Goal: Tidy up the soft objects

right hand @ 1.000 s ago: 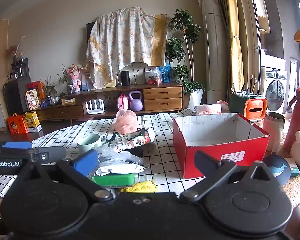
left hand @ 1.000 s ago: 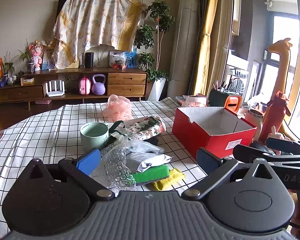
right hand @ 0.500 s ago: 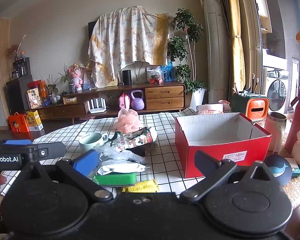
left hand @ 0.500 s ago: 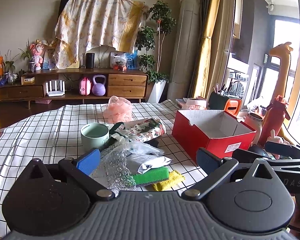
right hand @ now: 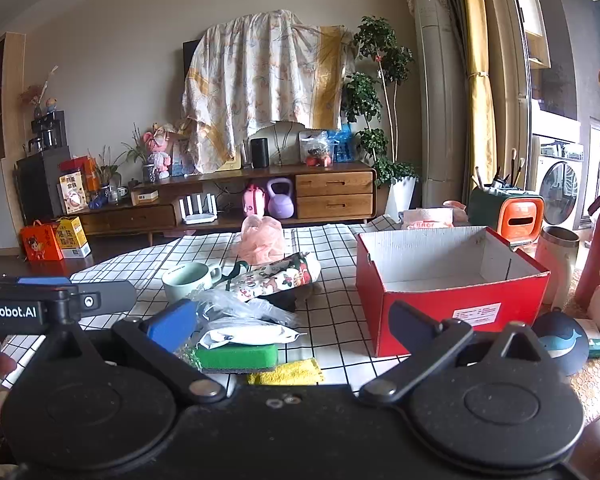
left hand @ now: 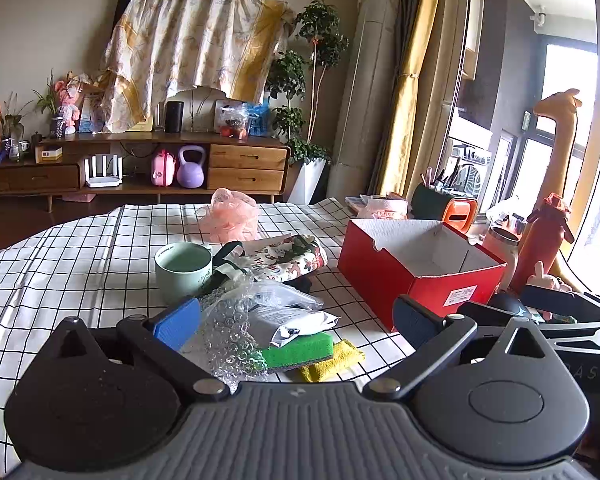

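A pile of soft things lies on the checked tablecloth (left hand: 80, 264): a green sponge (left hand: 298, 350), a yellow cloth (left hand: 332, 360), bubble wrap (left hand: 228, 332), a white packet (left hand: 296, 322), a printed fabric roll (left hand: 288, 258) and a pink mesh puff (left hand: 230, 218). An open red box (left hand: 412, 276) stands to the right, empty inside. My left gripper (left hand: 294, 320) is open just before the pile. My right gripper (right hand: 288, 322) is open, also short of the pile; the sponge (right hand: 236, 356) and box (right hand: 456, 284) show there too.
A pale green mug (left hand: 183, 266) stands left of the pile. Right of the box are a tumbler (right hand: 558, 258), a red bottle (left hand: 540, 240) and a dark round whale object (right hand: 560, 344). A tissue pack (right hand: 428, 218) and an orange bin (right hand: 520, 216) sit behind the box.
Both grippers have shifted slightly; the views have drifted a little. Both stay open and nothing on the table has moved.
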The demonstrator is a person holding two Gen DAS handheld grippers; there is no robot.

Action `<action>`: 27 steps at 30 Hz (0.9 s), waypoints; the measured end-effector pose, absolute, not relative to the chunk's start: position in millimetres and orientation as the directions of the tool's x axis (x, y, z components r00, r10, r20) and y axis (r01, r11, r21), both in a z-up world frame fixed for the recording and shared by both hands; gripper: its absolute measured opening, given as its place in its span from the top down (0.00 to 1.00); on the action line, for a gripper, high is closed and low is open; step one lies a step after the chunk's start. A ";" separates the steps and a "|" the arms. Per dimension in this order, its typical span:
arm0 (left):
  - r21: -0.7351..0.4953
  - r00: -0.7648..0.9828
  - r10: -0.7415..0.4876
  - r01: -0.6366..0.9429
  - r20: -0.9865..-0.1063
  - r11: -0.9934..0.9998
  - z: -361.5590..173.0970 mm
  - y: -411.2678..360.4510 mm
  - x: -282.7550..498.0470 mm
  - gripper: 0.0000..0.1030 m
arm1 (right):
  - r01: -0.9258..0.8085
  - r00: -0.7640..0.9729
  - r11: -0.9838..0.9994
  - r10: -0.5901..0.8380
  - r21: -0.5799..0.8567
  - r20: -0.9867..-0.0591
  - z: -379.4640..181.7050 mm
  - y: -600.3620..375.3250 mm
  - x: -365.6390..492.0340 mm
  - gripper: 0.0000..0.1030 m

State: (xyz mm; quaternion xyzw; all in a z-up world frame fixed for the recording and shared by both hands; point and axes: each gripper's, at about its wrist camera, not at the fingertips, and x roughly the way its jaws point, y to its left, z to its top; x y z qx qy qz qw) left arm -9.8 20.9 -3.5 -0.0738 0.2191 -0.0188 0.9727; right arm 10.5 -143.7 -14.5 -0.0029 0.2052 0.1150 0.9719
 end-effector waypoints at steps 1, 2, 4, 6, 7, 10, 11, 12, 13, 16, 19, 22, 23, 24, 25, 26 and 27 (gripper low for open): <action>-0.149 0.902 -0.063 -0.002 -0.427 0.989 -4.3 21.9 -8.8 0.00 | -0.227 0.888 0.973 0.224 0.042 -0.402 -15.1 -143.4 11.5 0.01; -0.146 0.901 -0.051 -0.014 -0.431 0.989 -5.4 23.9 -7.2 0.00 | -0.229 0.886 0.973 0.226 0.042 -0.404 -15.8 -143.1 12.7 0.01; -0.149 0.899 -0.036 -0.033 -0.436 0.988 -7.5 29.2 -5.1 0.00 | -0.232 0.883 0.972 0.229 0.043 -0.409 -17.8 -142.4 15.9 0.01; -0.161 0.899 -0.030 -0.045 -0.438 0.986 -9.8 37.1 -2.7 0.00 | -0.242 0.877 0.969 0.240 0.049 -0.415 -20.3 -142.1 19.3 0.01; -0.163 0.898 -0.025 -0.052 -0.440 0.985 -11.0 41.4 -1.5 0.00 | -0.245 0.875 0.968 0.244 0.051 -0.418 -21.5 -141.8 21.0 0.01; -0.162 0.891 -0.002 -0.081 -0.454 0.984 -16.4 53.7 3.1 0.00 | -0.257 0.866 0.965 0.251 0.047 -0.433 -26.4 -141.1 27.7 0.01; -0.159 0.888 0.008 -0.091 -0.460 0.983 -18.5 58.3 4.7 0.00 | -0.261 0.862 0.964 0.254 0.047 -0.439 -27.7 -141.0 30.1 0.01; -0.158 0.885 0.016 -0.101 -0.466 0.982 -20.7 62.5 6.2 0.00 | -0.262 0.859 0.964 0.255 0.047 -0.444 -29.4 -141.4 32.8 0.01; -0.159 0.881 0.025 -0.113 -0.472 0.981 -23.1 66.8 7.5 0.00 | -0.262 0.855 0.964 0.255 0.049 -0.451 -31.3 -141.7 35.3 0.01; -0.156 0.868 0.043 -0.137 -0.495 0.978 -33.3 76.5 11.9 0.00 | -0.276 0.832 0.959 0.268 0.055 -0.485 -38.9 -143.3 45.7 0.01; -0.138 0.844 0.053 -0.148 -0.534 0.979 -48.1 80.0 17.3 0.00 | -0.314 0.808 0.948 0.291 0.044 -0.513 -48.0 -141.8 54.7 0.01; -0.129 0.820 0.046 -0.145 -0.571 0.981 -62.2 81.1 27.0 0.00 | -0.348 0.779 0.936 0.316 0.046 -0.542 -57.8 -137.7 66.2 0.03; -0.125 0.819 0.044 -0.140 -0.573 0.982 -65.3 81.2 30.5 0.00 | -0.358 0.769 0.932 0.325 0.049 -0.550 -60.5 -136.3 70.1 0.04; -0.116 0.820 0.047 -0.137 -0.570 0.984 -67.8 81.2 34.0 0.00 | -0.367 0.762 0.929 0.331 0.051 -0.556 -62.9 -134.6 73.7 0.04; -0.108 0.822 0.052 -0.137 -0.567 0.985 -70.5 81.6 37.8 0.00 | -0.376 0.754 0.925 0.334 0.045 -0.565 -65.6 -131.9 78.7 0.04; -0.107 0.822 0.056 -0.141 -0.567 0.984 -72.5 83.1 41.7 0.00 | -0.387 0.748 0.921 0.340 0.042 -0.570 -67.5 -129.7 82.0 0.04; -0.115 0.820 0.055 -0.147 -0.570 0.982 -74.4 85.4 46.4 0.00 | -0.397 0.741 0.917 0.344 0.037 -0.576 -69.6 -127.2 86.3 0.04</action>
